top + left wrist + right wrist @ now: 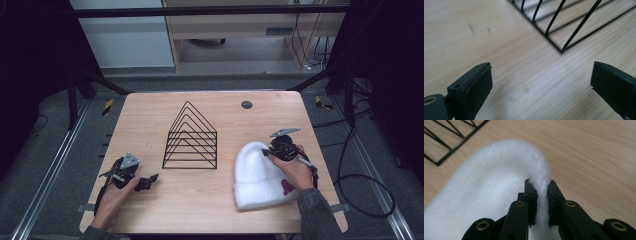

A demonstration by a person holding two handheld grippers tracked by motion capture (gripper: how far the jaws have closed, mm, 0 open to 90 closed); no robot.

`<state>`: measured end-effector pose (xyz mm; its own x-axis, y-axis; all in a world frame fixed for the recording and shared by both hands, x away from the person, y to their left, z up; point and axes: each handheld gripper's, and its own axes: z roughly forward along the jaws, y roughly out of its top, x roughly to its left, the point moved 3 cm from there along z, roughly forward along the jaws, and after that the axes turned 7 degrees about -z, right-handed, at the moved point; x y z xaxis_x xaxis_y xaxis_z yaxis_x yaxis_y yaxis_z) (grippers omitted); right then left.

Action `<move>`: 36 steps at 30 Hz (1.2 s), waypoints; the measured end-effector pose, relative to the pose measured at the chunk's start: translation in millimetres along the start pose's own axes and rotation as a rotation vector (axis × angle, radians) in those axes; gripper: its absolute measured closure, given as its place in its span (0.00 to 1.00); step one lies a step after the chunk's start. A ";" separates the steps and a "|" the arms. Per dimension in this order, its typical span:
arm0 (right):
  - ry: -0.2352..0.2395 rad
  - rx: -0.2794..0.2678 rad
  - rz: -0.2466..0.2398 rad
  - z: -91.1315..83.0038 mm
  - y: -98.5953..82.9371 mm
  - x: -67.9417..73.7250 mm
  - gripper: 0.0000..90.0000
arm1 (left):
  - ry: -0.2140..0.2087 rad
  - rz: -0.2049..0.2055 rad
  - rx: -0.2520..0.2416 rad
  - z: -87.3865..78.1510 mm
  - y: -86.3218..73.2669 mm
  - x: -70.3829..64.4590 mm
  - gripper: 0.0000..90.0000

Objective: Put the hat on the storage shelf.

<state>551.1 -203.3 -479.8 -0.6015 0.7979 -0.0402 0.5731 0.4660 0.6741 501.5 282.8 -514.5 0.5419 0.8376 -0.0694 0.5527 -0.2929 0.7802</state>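
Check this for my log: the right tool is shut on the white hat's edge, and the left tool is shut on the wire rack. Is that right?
Not quite. The left tool is open and holds nothing; the left gripper view shows its jaws wide apart over bare table, short of the rack. The rest stands: the right tool is shut on the white hat's edge.

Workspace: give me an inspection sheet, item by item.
Surface: light wooden table, faint scuffs.
Job's things: white fluffy beanie lying flat at the right, a red mark near its cuff; black wire rack standing at the centre.
Clutter: small dark round disc near the far edge.
Grippers: left gripper open above bare wood beside the rack's corner; right gripper shut on the beanie's edge.
Cables: black cable looping on the floor at the right.
Surroundings: grey floor, metal rails, pale cabinet behind.
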 end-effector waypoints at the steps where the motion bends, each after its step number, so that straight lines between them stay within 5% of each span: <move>1: 0.000 -0.016 -0.008 -6.2 0.9 2.8 0.91 | 0.002 0.009 -0.027 -5.0 5.3 -1.4 0.04; 6: -0.002 -0.130 -0.035 -41.6 9.1 16.9 0.92 | -0.002 -0.004 -0.104 -16.9 18.4 -6.3 0.05; 11: -0.015 -0.217 -0.055 -65.4 6.6 32.1 0.92 | -0.005 0.043 -0.180 -23.6 25.9 -16.1 0.05; 20: 0.008 -0.311 -0.075 -92.8 17.6 47.3 0.93 | -0.037 0.047 -0.197 -32.1 47.2 -28.7 0.05; 36: 0.025 -0.456 -0.158 -151.1 81.6 71.1 0.93 | -0.132 0.111 -0.216 -55.0 114.8 -55.9 0.05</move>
<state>471.0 -166.3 -316.2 -0.6782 0.7185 -0.1541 0.1744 0.3611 0.9161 499.8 227.7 -386.9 0.6776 0.7340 -0.0454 0.3450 -0.2627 0.9011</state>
